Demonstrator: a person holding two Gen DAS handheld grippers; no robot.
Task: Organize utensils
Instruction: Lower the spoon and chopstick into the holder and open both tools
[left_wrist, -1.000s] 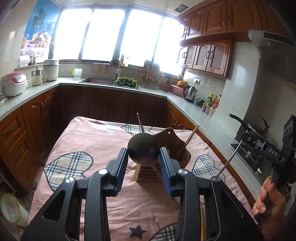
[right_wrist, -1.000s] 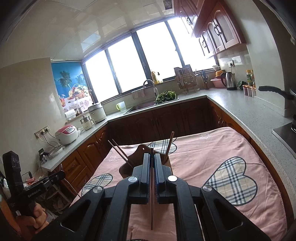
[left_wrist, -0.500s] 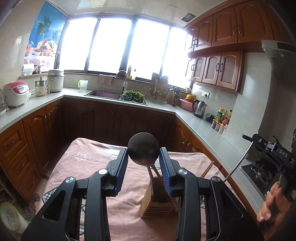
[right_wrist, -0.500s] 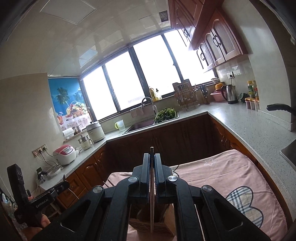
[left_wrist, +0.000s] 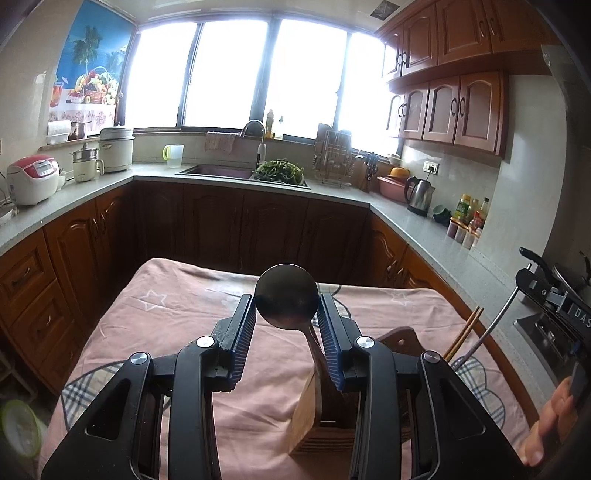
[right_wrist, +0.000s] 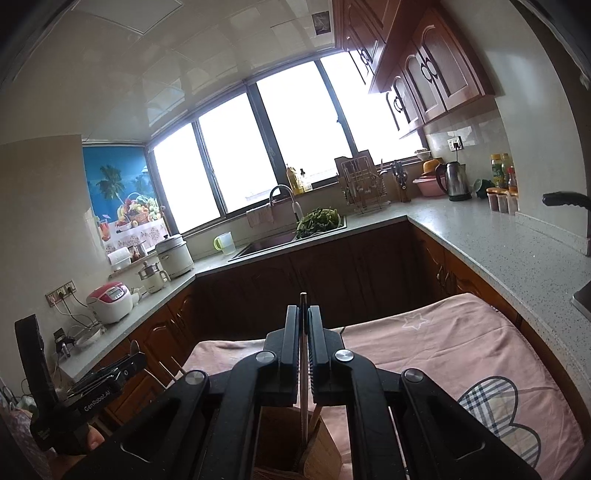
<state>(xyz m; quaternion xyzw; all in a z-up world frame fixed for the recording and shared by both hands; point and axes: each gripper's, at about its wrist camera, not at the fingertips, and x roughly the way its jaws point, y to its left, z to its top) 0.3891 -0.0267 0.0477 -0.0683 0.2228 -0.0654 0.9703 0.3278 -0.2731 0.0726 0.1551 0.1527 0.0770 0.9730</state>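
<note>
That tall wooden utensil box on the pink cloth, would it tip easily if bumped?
Probably somewhat: the slatted wooden utensil box stands tall and narrow on soft pink cloth. Its leaning brown chopsticks may add top weight. It looks rigid, not fragile.

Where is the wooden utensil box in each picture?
Left wrist view: the wooden utensil box sits low and just right of centre, behind the left gripper, below the spoon.
Right wrist view: it is at the bottom centre, under the right gripper.
Shared landmark: the kettle, and.
</note>
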